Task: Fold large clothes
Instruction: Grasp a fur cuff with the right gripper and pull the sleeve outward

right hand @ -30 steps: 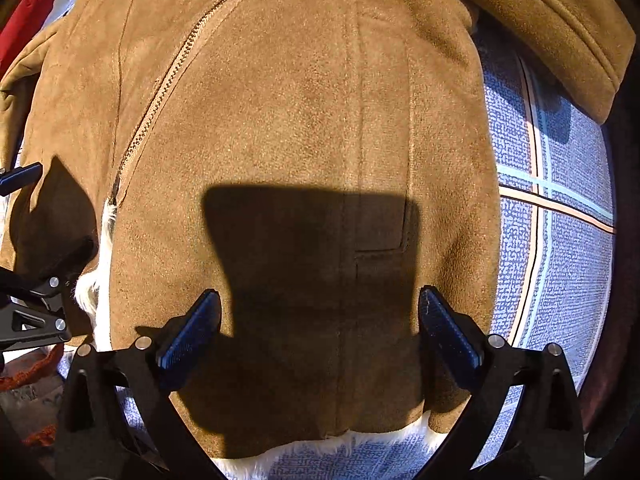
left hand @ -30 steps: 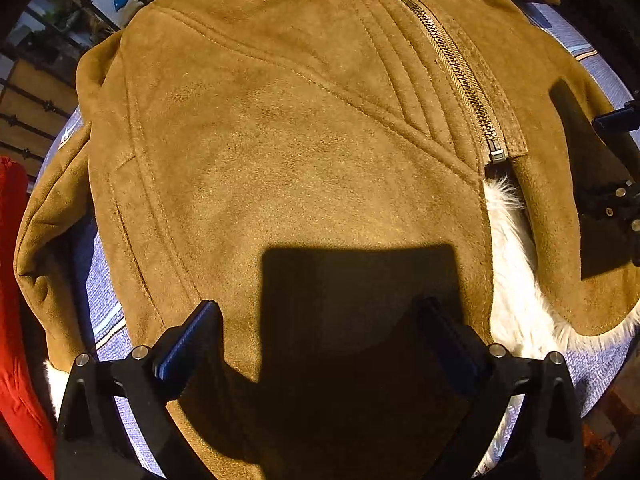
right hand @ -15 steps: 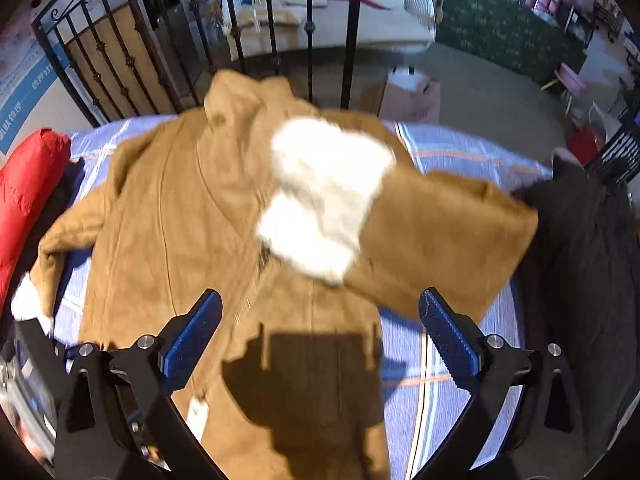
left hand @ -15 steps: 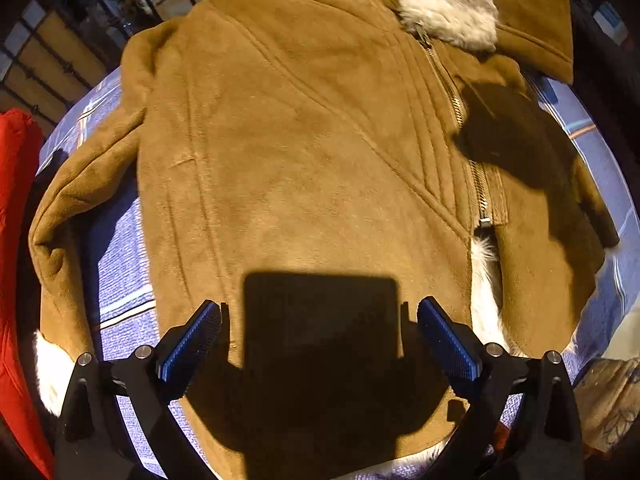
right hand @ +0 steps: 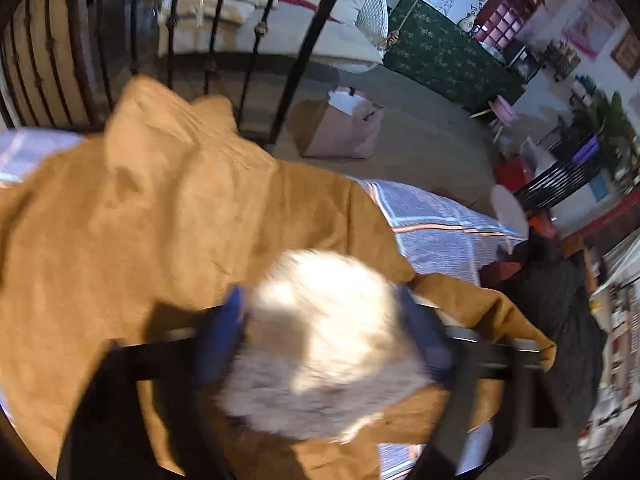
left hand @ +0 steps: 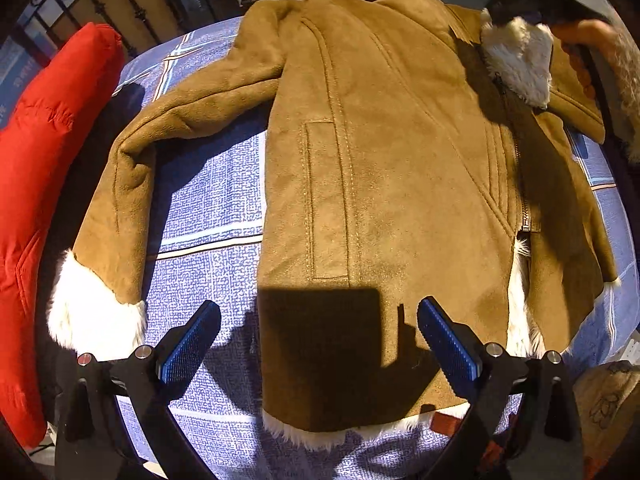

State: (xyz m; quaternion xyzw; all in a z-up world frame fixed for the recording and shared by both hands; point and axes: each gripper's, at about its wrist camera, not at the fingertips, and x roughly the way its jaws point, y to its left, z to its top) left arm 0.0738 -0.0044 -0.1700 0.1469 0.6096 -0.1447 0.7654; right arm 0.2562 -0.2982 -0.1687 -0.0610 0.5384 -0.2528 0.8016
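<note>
- On the blue plaid bedspread [left hand: 212, 200], in the left wrist view, a tan suede coat [left hand: 392, 184] lies front-up and spread flat, its hem nearest the camera and its collar toward the iron bed rails [left hand: 132, 4].
- One sleeve [left hand: 132, 172] bends out to the side and down; its white fur cuff [left hand: 94, 312] rests beside a red padded garment [left hand: 36, 184] at the edge of the bed.
- A zipper [left hand: 520, 184] runs down the front of the coat, with white fur lining [left hand: 518, 292] showing below it and along the hem.
- The left gripper [left hand: 318, 340] hovers above the hem with its blue-padded fingers [left hand: 190, 344] spread wide, holding nothing; its square shadow falls on the suede between them.
- Near the collar, the white fur [left hand: 518, 60] of the other cuff lies across the chest, with a dark tool and part of a hand at the frame's edge; I cannot tell more there.
- At the right wrist view, everything is motion-blurred. The right gripper [right hand: 332, 332] has a fluffy white fur cuff [right hand: 324, 344] sitting between its blue fingers [right hand: 224, 332]; the fingers look close against the fur on both sides, but whether they clamp it I cannot tell.
- Beyond the cuff, the tan coat [right hand: 132, 216] bunches over the striped bedspread [right hand: 436, 216], with the black bed rails [right hand: 256, 40] and a cardboard box [right hand: 340, 124] on the floor behind.
</note>
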